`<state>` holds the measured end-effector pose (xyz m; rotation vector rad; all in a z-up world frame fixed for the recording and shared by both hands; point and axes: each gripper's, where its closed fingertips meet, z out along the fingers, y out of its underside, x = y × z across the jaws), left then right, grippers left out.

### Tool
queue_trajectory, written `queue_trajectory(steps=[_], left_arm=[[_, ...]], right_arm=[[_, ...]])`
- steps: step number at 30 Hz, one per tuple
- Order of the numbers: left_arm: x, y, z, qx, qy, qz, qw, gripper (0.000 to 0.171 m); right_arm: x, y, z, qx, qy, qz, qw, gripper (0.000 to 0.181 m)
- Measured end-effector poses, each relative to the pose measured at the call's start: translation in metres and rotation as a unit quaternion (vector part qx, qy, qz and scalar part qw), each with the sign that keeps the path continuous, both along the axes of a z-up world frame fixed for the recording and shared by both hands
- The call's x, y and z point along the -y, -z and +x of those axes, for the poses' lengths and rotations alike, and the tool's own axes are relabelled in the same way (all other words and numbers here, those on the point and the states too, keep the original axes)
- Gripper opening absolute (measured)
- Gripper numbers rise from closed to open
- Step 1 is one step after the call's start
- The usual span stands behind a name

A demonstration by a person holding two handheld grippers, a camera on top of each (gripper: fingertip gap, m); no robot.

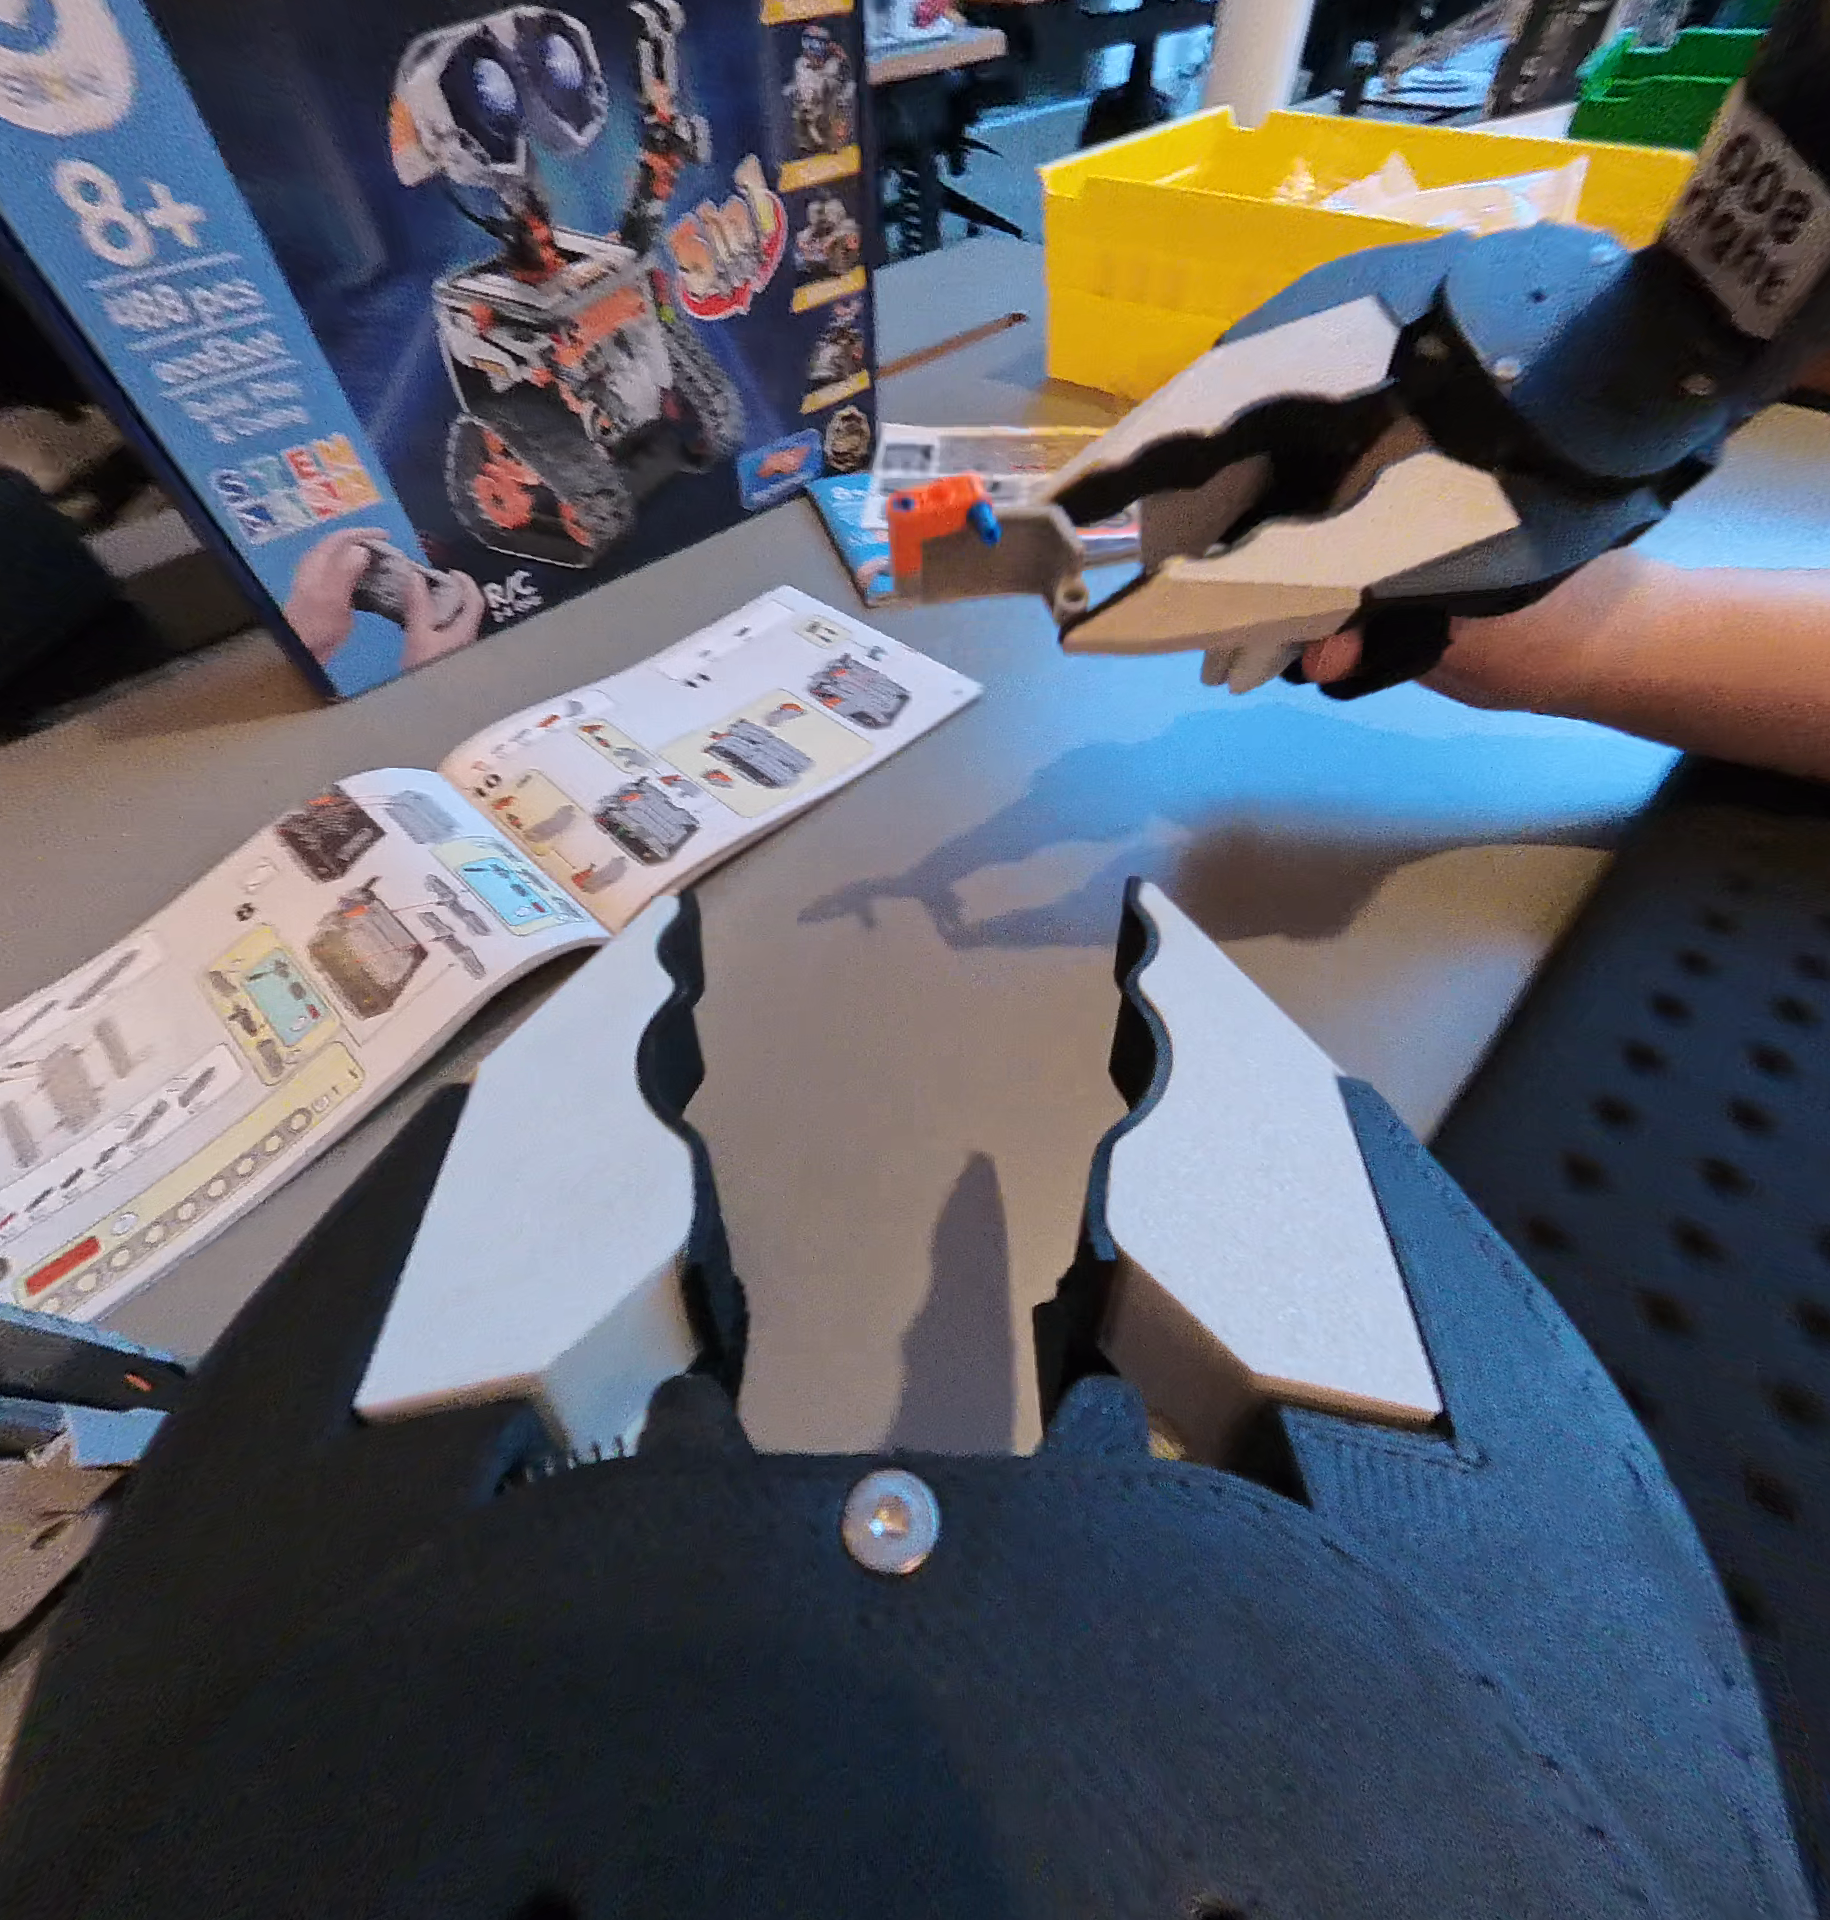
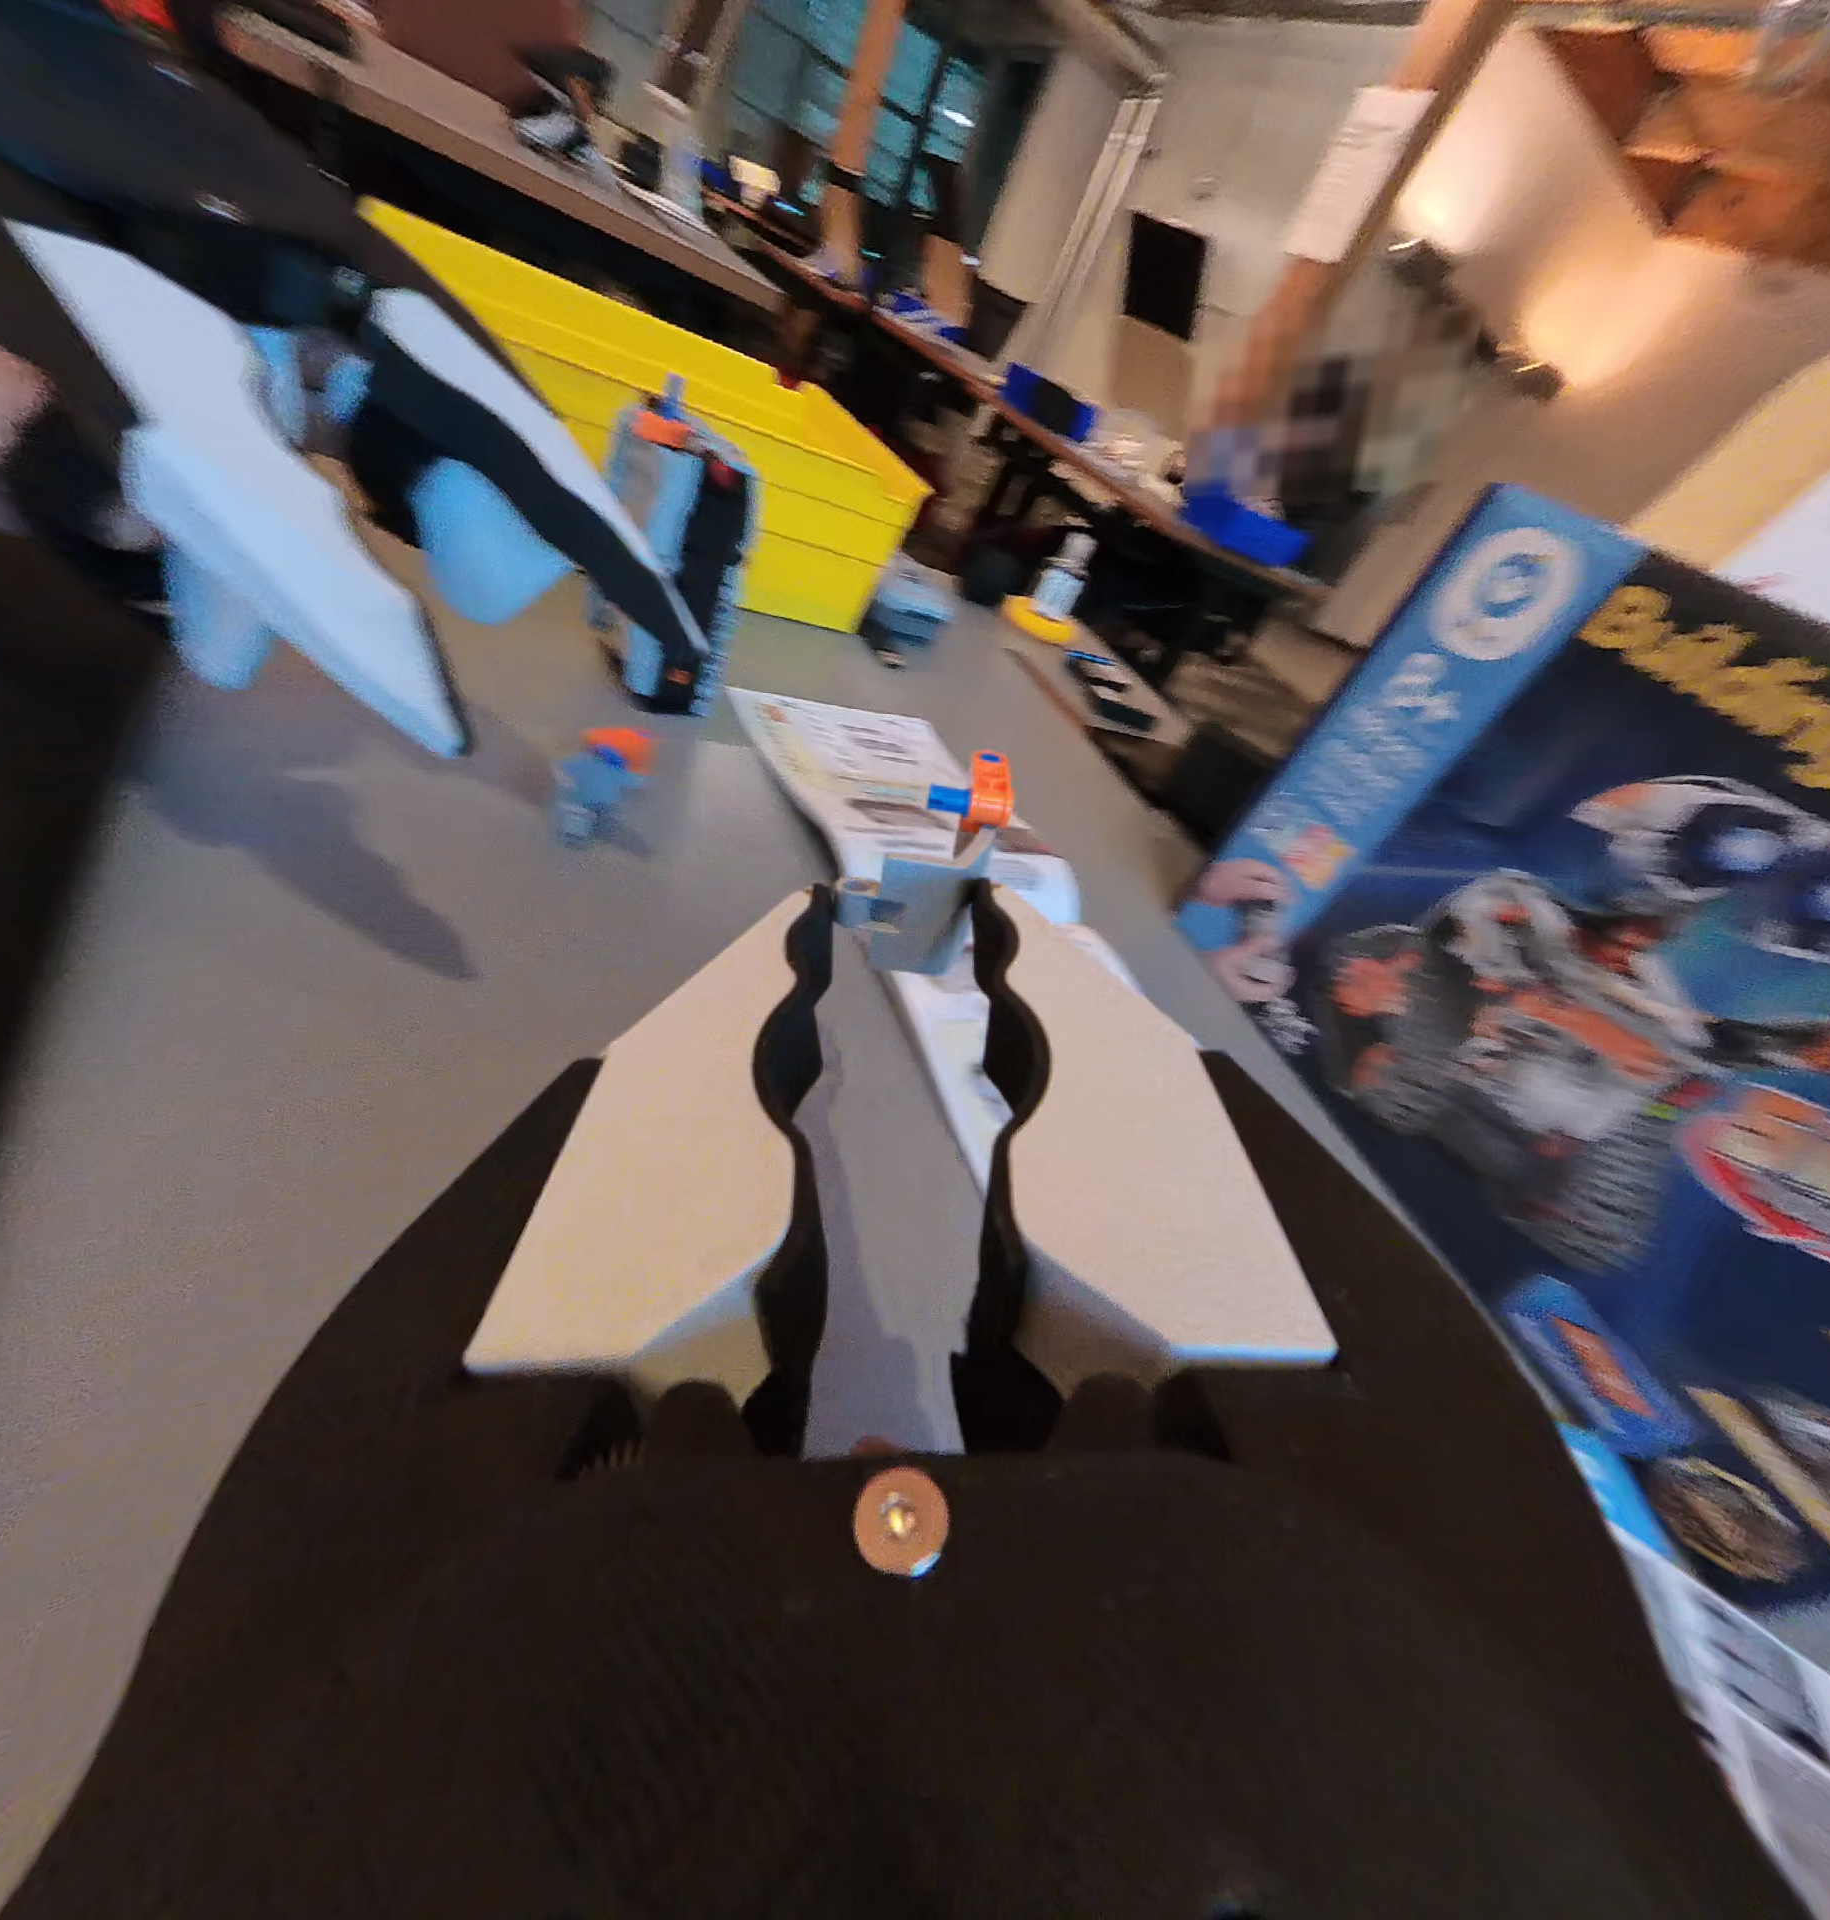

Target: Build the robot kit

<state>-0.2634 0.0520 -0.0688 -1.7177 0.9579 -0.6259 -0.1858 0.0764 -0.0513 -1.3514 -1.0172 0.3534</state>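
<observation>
Grey table (image 1: 890,1039), open booklet (image 1: 454,914), toy box (image 1: 454,312)

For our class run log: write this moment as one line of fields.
left gripper: open, empty, above table | right gripper: shut on grey piece with orange connector | instruction booklet: open on table

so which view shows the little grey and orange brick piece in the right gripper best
The left wrist view: the grey and orange brick piece shows side-on and sharp, pinched at the tips of the right gripper, above the grey table. The right wrist view shows the piece end-on, smaller and partly hidden between the fingertips, in a blurred picture.
</observation>
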Motion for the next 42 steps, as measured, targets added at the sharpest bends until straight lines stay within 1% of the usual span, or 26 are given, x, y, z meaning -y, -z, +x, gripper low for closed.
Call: queue_trajectory(steps=[2,5,8,10,11,13,16,19,21,23,24,25,26,27,28,29,30,32,34,38,39,41,42], left_arm=[[-0.006,0.0,0.009,0.009,-0.02,0.022,1.0,0.084],[-0.019,-0.013,0.026,0.042,-0.034,0.05,0.997,0.085],[-0.05,-0.026,0.032,0.045,-0.075,0.086,0.992,0.087],[-0.074,-0.036,0.029,0.049,-0.11,0.108,0.987,0.084],[-0.086,-0.041,0.026,0.061,-0.123,0.12,0.983,0.083],[-0.099,-0.051,0.022,0.103,-0.139,0.137,0.975,0.087],[-0.101,-0.051,0.016,0.144,-0.146,0.138,0.969,0.094],[-0.084,-0.062,0.008,0.17,-0.146,0.174,0.959,0.096],[-0.069,-0.067,0.01,0.179,-0.128,0.205,0.954,0.09],[-0.063,-0.064,0.017,0.174,-0.112,0.205,0.957,0.085],[-0.063,-0.059,0.023,0.169,-0.101,0.188,0.962,0.084],[-0.06,-0.054,0.031,0.174,-0.076,0.16,0.969,0.082],[-0.054,-0.051,0.04,0.194,-0.041,0.123,0.972,0.079],[-0.046,-0.051,0.048,0.223,-0.001,0.083,0.971,0.079],[-0.036,-0.055,0.055,0.251,0.045,0.049,0.966,0.078],[-0.026,-0.061,0.058,0.275,0.087,0.026,0.957,0.074],[-0.017,-0.068,0.059,0.296,0.117,0.016,0.948,0.073],[-0.008,-0.08,0.054,0.328,0.142,0.02,0.934,0.072],[-0.003,-0.087,0.048,0.339,0.156,0.029,0.928,0.069],[0.012,-0.08,0.057,0.316,0.207,0.01,0.926,0.048],[0.016,-0.077,0.061,0.308,0.221,0.006,0.925,0.038],[0.022,-0.073,0.065,0.294,0.238,0.003,0.925,0.019],[0.022,-0.072,0.065,0.292,0.24,0.003,0.926,0.016]], right_arm=[[-0.014,0.0,0.014,0.009,0.044,0.019,0.999,0.026],[-0.025,0.001,0.025,-0.003,0.07,0.018,0.997,0.026],[-0.031,0.002,0.032,-0.011,0.08,0.016,0.997,0.026],[-0.035,0.004,0.038,-0.011,0.09,0.013,0.996,0.026],[-0.037,0.005,0.041,-0.012,0.094,0.012,0.995,0.026],[-0.041,0.006,0.046,-0.011,0.099,0.012,0.995,0.026],[-0.044,0.004,0.052,-0.015,0.103,0.013,0.995,0.026],[-0.046,0.005,0.055,-0.003,0.099,0.018,0.995,0.025],[-0.046,0.012,0.053,0.012,0.088,0.006,0.996,0.025],[-0.04,0.018,0.046,0.02,0.064,-0.014,0.998,0.025],[-0.036,0.016,0.042,0.02,0.054,-0.008,0.998,0.025],[-0.028,0.009,0.036,0.016,0.037,0.011,0.999,0.025],[-0.018,-0.001,0.029,0.01,0.013,0.04,0.999,0.026],[-0.005,-0.012,0.021,-0.004,-0.018,0.067,0.998,0.025],[0.011,-0.023,0.012,-0.035,-0.058,0.078,0.995,0.025],[0.026,-0.034,0.006,-0.08,-0.101,0.065,0.99,0.025],[0.036,-0.045,0.003,-0.129,-0.13,0.039,0.982,0.025],[0.051,-0.063,0.002,-0.212,-0.182,-0.006,0.96,0.025],[0.059,-0.073,0.002,-0.261,-0.22,-0.04,0.939,0.025],[0.067,-0.079,0.0,-0.318,-0.278,-0.106,0.9,0.024],[0.067,-0.078,-0.001,-0.328,-0.284,-0.119,0.893,0.024],[0.063,-0.075,-0.002,-0.329,-0.283,-0.135,0.891,0.024],[0.062,-0.073,-0.002,-0.323,-0.281,-0.138,0.893,0.024]])
